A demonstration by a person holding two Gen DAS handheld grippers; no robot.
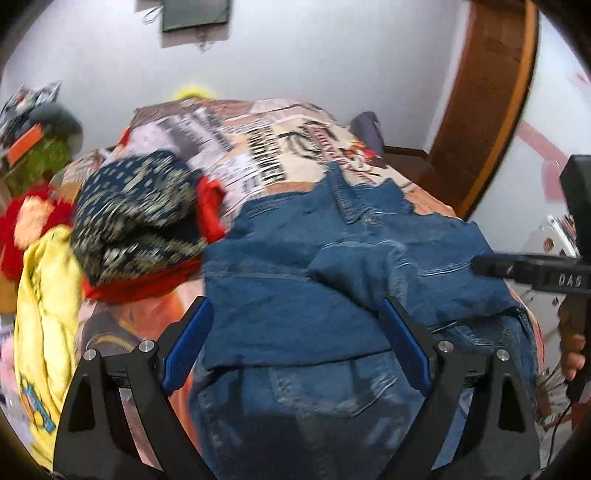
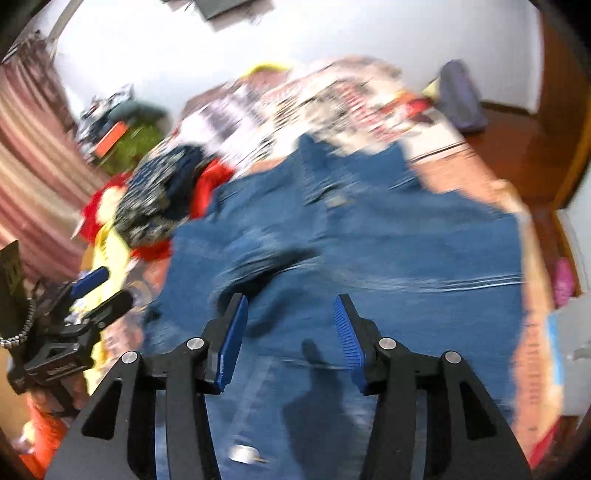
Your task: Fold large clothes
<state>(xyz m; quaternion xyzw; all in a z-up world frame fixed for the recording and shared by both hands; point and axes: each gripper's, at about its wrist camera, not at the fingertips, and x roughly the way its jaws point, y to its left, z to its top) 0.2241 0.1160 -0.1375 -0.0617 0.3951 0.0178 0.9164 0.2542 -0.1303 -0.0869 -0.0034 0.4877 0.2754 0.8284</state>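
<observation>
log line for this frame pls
jeans partly folded on bed | left tool open, empty | right tool open, empty

Printed bedspread [image 1: 258,147] across the bed — navy patterned cloth [image 1: 136,214] bunched over red fabric [image 1: 210,210] near its left edge, yellow garment [image 1: 44,317] draped beside. Dark frame [image 1: 195,14] on the wall.

A pair of blue denim jeans [image 1: 295,295] lies spread across the bed, part of the cloth folded over itself in a wrinkled upper layer, a back pocket showing at the near end, waistband and fly farther up.
</observation>
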